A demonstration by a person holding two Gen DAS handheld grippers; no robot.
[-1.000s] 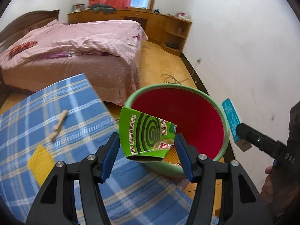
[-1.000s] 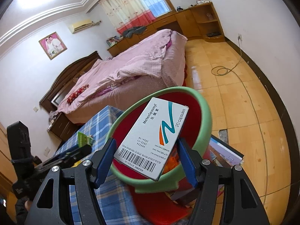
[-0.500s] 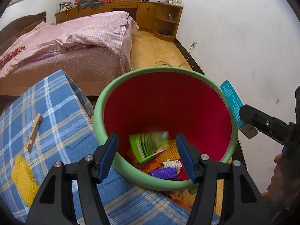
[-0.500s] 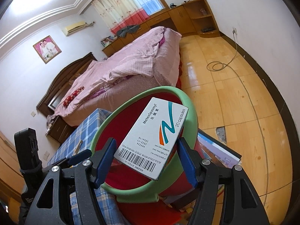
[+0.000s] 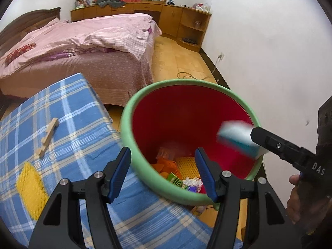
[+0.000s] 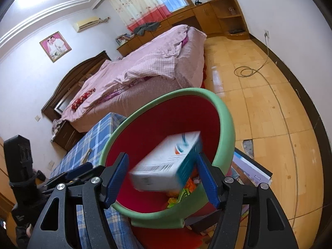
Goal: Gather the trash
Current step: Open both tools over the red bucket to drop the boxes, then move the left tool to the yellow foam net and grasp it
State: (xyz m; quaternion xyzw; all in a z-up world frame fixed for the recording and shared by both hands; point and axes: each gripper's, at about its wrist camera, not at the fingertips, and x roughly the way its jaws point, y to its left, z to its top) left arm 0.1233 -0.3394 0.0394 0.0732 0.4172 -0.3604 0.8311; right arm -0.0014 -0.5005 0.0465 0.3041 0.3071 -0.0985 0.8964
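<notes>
While the left gripper [image 5: 162,173] stands open and empty over the bin [image 5: 132,112], the right gripper [image 6: 161,176] has its jaws parted; the blurred medicine box [image 6: 166,166] sits tilted between them, above the bin's red inside, its left end clear of the pad.

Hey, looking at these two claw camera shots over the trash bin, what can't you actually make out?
- White and teal box, both views: motion blur smears its print, and whether the right claw's pads touch it.
- Trash in the bin, left wrist view: the near rim and the left claw's fingers cover part of the pile.
- Stuff on the floor beside the bin, right wrist view: cut off by the bin and a claw finger.
</notes>
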